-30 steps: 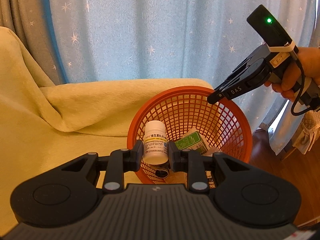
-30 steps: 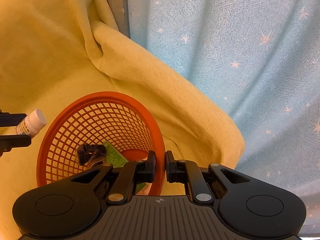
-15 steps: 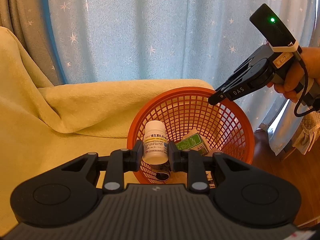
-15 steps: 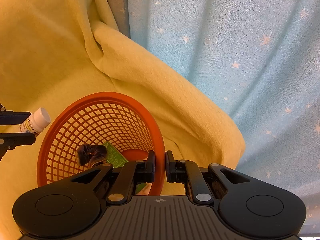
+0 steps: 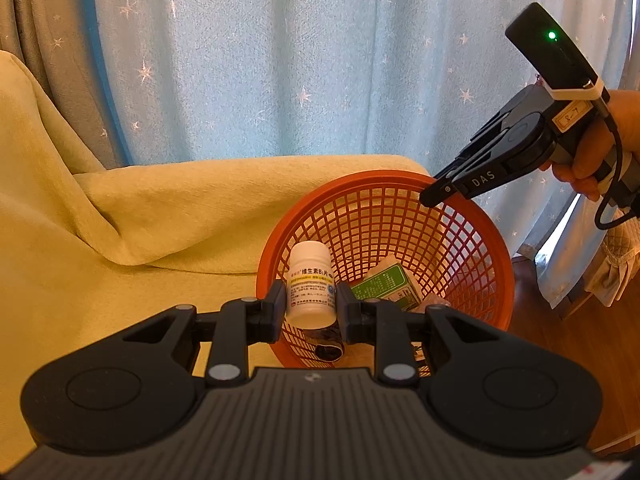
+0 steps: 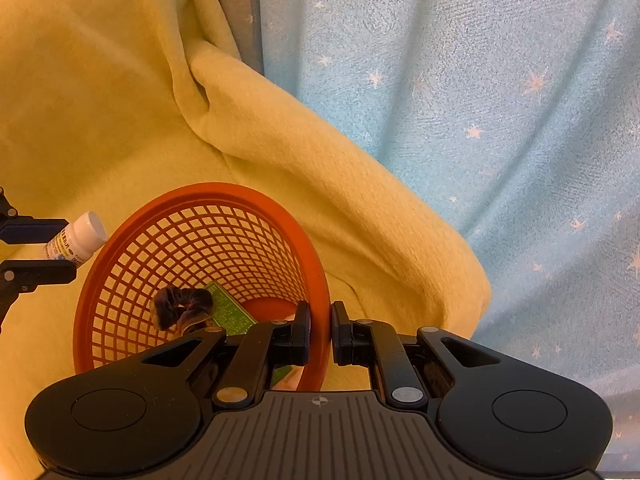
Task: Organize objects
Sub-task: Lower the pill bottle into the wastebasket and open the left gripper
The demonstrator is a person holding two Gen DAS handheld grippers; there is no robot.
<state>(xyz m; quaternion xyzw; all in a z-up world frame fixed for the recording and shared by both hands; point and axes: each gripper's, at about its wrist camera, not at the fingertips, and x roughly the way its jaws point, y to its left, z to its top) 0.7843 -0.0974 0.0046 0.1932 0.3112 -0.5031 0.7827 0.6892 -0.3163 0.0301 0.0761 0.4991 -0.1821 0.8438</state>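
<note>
White pill bottle (image 5: pixel 311 286) upright, cap up, clamped in left gripper (image 5: pixel 311 312); right gripper (image 6: pixel 320 330) pinches basket rim (image 6: pixel 318 276).

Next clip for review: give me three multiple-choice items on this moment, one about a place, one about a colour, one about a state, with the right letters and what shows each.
1. Where is the green box?
A. inside the basket
B. on the yellow cover
C. in the right gripper

2. What colour is the basket?
A. blue
B. orange-red
C. white

3. What is the left gripper doing?
A. standing open and empty
B. pinching the curtain
C. shut on the white bottle

Answers:
1 A: the left wrist view shows the box lying against the basket's mesh wall, beside a dark scrunchie.
2 B: rim and mesh are orange-red in both views.
3 C: both fingers press the bottle's sides, held at the basket's near rim, while the right gripper is clamped on the far rim.
</note>
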